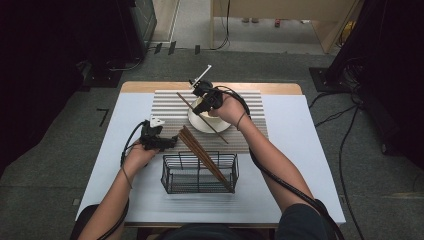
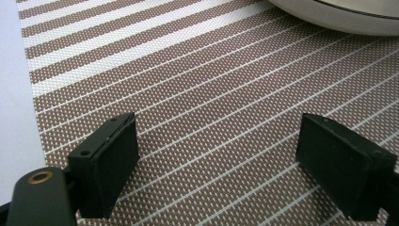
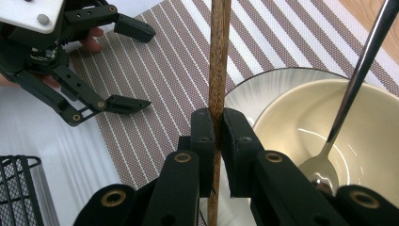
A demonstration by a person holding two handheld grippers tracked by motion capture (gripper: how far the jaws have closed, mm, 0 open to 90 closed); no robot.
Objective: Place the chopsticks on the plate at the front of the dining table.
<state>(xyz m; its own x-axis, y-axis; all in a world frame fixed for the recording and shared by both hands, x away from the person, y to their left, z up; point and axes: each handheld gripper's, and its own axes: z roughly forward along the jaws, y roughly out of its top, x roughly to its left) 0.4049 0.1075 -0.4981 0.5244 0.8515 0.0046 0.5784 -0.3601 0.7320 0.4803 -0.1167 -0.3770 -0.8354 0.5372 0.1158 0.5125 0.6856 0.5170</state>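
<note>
A wooden chopstick point(image 3: 218, 70) slants over the white bowl point(image 3: 301, 122), clamped in the right claw point(image 3: 218, 136) on the striped mat point(image 2: 197, 94). The left claw point(image 2: 219, 160) rests beside it, jaws apart, near the wire basket point(image 1: 200, 172).

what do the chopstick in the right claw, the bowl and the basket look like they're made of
The chopstick looks like brown wood with a matt finish: fine grain runs along it. The bowl seems to be glazed ceramic, cream and glossy with soft highlights, though hard plastic can't be ruled out. The basket looks like black coated wire mesh, a thin open grid.
</note>
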